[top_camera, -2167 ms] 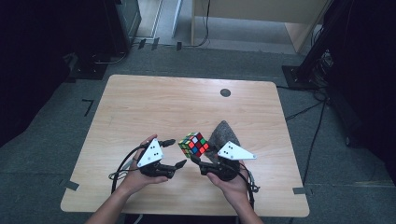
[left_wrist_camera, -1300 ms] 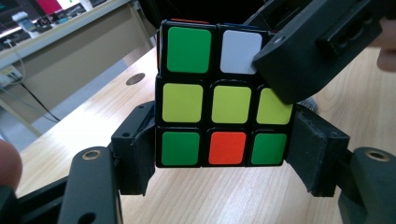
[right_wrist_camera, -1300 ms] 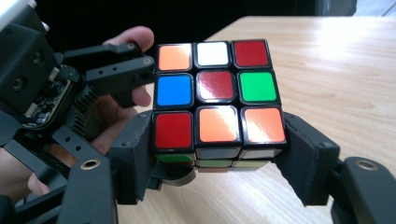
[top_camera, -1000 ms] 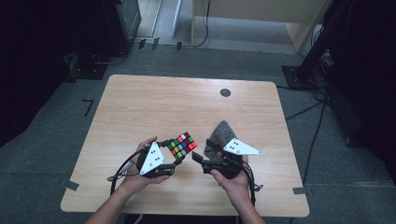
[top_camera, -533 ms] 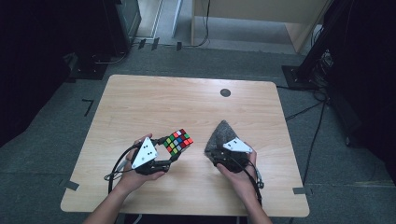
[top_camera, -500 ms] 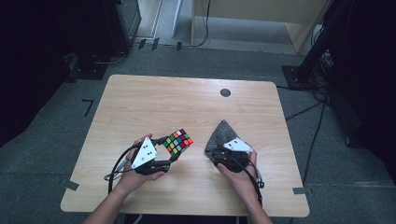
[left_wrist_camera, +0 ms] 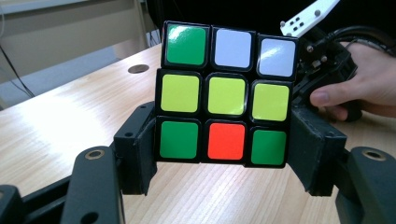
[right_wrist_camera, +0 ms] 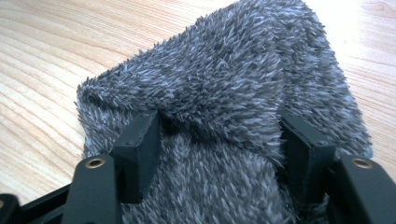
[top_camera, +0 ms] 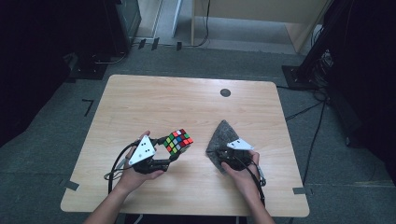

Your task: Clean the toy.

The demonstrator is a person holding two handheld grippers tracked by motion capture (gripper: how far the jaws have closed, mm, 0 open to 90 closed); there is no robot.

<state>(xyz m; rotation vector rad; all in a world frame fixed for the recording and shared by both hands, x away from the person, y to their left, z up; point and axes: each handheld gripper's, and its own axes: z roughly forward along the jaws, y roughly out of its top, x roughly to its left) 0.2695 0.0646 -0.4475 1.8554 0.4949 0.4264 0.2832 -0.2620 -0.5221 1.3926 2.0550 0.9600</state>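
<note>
Your left hand-held gripper (left_wrist_camera: 224, 154) is clamping the multicoloured plastic puzzle cube (left_wrist_camera: 227, 93) at frame centre; your right hand-held gripper (right_wrist_camera: 224, 140) is closing around the fuzzy grey cloth (right_wrist_camera: 224, 93) on the wooden counter (top_camera: 154, 102), jaws part-open.

The wooden table (top_camera: 140, 107) fills the frame's middle; a grey cloth (top_camera: 223, 135) lies on it, lower right of centre.
</note>
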